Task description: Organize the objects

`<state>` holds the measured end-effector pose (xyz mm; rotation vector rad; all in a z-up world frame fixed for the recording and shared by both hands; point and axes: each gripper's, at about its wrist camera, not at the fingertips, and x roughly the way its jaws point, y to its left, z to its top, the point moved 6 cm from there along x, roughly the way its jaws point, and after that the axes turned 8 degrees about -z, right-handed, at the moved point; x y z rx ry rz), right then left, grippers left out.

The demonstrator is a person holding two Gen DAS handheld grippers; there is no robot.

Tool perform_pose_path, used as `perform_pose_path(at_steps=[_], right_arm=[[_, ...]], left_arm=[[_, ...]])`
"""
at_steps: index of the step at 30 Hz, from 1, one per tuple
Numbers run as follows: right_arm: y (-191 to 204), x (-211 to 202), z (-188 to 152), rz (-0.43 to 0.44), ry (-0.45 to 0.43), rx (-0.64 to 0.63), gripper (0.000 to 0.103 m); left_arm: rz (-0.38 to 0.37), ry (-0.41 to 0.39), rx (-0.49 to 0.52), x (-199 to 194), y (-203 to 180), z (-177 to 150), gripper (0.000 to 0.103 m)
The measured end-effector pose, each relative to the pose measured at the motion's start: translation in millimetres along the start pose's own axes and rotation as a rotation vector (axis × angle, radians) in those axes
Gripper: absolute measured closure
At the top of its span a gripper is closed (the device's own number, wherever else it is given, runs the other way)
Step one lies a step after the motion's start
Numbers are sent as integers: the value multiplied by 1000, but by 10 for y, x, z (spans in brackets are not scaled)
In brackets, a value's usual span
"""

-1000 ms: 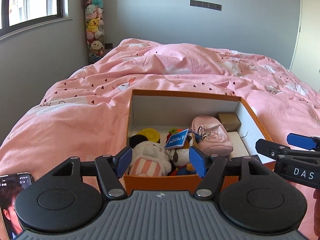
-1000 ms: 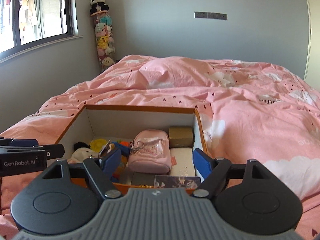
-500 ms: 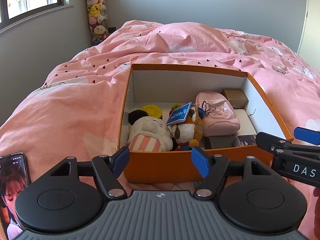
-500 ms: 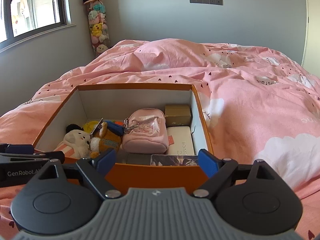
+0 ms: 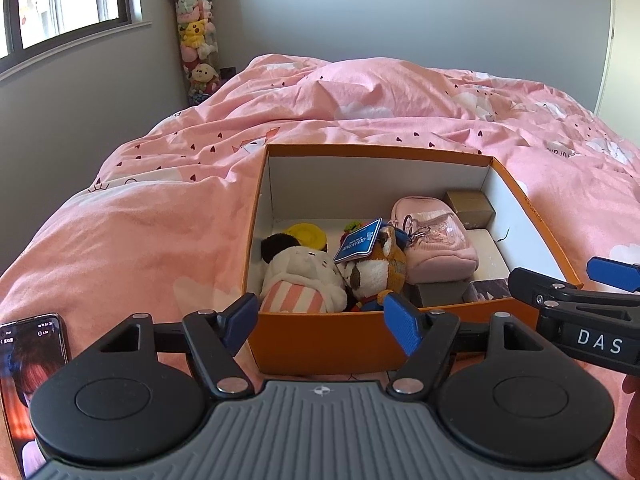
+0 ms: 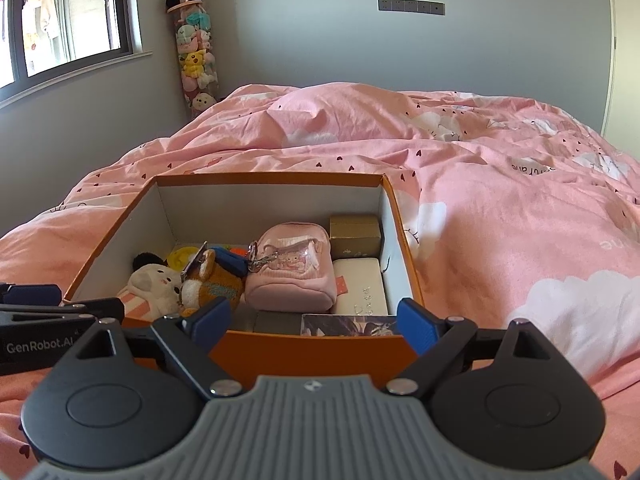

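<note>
Left gripper (image 5: pixel 322 322) spread wide and empty, hovering at the orange box (image 5: pixel 320 344) near wall. Right gripper (image 6: pixel 316 322) gapes too, holding nothing, plush toys (image 6: pixel 154 290) packed inside

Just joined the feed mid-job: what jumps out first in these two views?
The open orange box sits on the pink duvet, packed with a white plush, a brown plush, a pink pouch and a small gold box. The left gripper and right gripper hang open at its near wall. A lit phone lies at the left.
</note>
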<state>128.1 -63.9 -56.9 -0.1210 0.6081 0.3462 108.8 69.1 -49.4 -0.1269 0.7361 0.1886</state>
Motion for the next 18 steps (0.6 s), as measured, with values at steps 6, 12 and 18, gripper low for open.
perform_pose_path(at_steps=[6,12,18], right_arm=[[-7,4,-1,-1,2,5,12],[-8,6,-2,-3,1,5,12],[-8,-1,-8,-3,2,5,12]], left_arm=[[-4,-7,6,-14,-14,0,19],[-9,-10,13,-20,-31,0,19],[-16,-13,15,-30,-37,-6,19]])
